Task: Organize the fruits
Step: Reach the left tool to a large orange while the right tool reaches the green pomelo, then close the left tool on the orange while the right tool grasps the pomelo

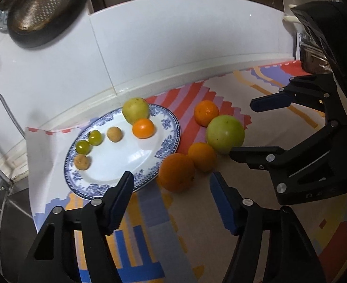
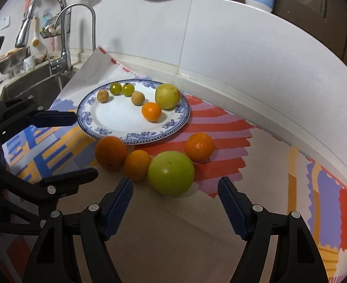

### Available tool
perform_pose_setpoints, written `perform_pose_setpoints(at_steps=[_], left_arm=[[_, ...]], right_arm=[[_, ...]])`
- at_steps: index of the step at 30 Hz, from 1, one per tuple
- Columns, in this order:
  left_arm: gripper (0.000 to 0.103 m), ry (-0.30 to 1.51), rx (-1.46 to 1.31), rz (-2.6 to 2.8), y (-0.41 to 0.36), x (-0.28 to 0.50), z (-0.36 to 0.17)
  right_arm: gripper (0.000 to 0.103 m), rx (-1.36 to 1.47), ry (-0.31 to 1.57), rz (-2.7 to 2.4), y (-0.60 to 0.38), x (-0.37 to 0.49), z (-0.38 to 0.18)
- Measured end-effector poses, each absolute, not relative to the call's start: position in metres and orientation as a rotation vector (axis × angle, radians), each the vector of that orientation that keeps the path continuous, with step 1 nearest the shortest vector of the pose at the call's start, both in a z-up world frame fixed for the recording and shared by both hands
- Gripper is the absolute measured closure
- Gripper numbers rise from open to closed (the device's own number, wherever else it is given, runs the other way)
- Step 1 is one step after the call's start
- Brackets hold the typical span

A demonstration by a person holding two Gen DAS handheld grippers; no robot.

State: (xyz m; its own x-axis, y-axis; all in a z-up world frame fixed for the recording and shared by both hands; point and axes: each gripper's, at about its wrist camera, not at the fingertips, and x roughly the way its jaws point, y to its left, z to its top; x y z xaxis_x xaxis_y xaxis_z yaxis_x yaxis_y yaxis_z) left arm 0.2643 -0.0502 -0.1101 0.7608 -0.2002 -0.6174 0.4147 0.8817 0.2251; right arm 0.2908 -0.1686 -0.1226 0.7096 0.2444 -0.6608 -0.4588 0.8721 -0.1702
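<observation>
Both my left gripper (image 1: 171, 186) and right gripper (image 2: 175, 188) are wide open and empty, so I think I next grab the big round green apple (image 2: 171, 175), then lift it onto the blue-and-white plate (image 2: 126, 120) behind.

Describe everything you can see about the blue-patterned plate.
The plate is round and white, glossy like glazed ceramic, with a blue floral band and a dotted edge around its rim. It lies flat on a colourful patterned mat, near the white wall. Six fruits rest along its far side: two small green ones, two small tan ones, a small orange one and a larger yellow-green one. Its near half is bare. An orange on the mat sits against its near rim. Neither hand-held gripper touches it.
</observation>
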Motion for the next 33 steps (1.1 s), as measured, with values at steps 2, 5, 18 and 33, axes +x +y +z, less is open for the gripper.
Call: perform_pose_setpoints(at_steps=[2,5,18,33], left_arm=[[0.042,0.634,0.364,-0.346,-0.051,0.268,-0.113],[0.044,0.647,0.363,-0.349,-0.051,0.273,-0.117],[0.06,0.716,0.332,-0.378,-0.055,0.291,-0.123],[0.065,0.719,0.295,-0.366,-0.052,0.295,-0.122]], right_arm=[[0.033,-0.348,0.691,0.405,-0.167,0.296,-0.127],[0.035,-0.354,0.705,0.413,-0.167,0.302,-0.132],[0.042,-0.338,0.738,0.451,-0.166,0.317,-0.141],[0.053,-0.309,0.739,0.459,-0.166,0.315,-0.141]])
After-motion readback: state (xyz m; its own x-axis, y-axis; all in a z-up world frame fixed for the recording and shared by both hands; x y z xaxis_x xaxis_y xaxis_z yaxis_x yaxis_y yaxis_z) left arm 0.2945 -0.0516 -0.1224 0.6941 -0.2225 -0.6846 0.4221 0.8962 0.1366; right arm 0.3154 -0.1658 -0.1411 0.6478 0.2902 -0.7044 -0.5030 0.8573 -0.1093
